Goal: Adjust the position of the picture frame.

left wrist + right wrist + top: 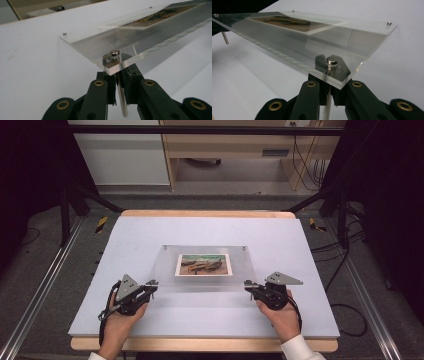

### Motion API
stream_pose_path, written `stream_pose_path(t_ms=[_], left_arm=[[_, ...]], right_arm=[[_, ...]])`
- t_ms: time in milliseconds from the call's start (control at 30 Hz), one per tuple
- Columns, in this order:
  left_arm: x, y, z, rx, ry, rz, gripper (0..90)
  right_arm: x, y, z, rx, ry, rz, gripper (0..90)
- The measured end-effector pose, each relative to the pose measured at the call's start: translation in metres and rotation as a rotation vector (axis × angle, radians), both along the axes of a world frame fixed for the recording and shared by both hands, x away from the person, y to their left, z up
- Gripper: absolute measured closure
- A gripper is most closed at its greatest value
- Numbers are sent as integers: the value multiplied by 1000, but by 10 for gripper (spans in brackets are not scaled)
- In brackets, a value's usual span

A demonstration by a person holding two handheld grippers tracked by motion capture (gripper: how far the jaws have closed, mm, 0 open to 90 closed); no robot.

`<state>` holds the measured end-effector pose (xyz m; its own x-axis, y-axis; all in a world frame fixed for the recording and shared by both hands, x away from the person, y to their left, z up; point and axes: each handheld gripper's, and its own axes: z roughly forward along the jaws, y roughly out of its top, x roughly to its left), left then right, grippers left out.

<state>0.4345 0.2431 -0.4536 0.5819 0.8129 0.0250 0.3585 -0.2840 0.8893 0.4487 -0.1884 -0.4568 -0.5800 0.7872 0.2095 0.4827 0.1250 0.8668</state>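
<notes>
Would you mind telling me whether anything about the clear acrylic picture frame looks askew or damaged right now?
Nothing stands out. The clear acrylic picture frame sits square to the white table, its picture centred, with no cracks visible. The left claw and right claw each grip a metal standoff pin under a near corner, which looks deliberate.

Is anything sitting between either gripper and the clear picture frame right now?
Nothing visible. The left gripper and the right gripper are each shut on a metal leg under a near corner of the frame, with only bare table nearby.
</notes>
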Motion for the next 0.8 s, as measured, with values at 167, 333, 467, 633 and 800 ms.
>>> stream_pose_path(t_ms=[167,333,467,633,800], left_arm=[[-1,0,-6,6,43,-1,818],[-2,0,-10,26,63,-5,819],[-2,0,-12,37,87,-5,820],[-2,-1,-16,63,120,-9,815],[-4,2,-14,57,113,-8,736]], right_arm=[[-2,1,-6,-26,34,10,847],[-3,0,-10,-44,52,19,843],[-3,0,-14,-52,71,29,834],[-4,-1,-17,-71,107,26,801],[-6,-5,-17,-68,122,25,699]])
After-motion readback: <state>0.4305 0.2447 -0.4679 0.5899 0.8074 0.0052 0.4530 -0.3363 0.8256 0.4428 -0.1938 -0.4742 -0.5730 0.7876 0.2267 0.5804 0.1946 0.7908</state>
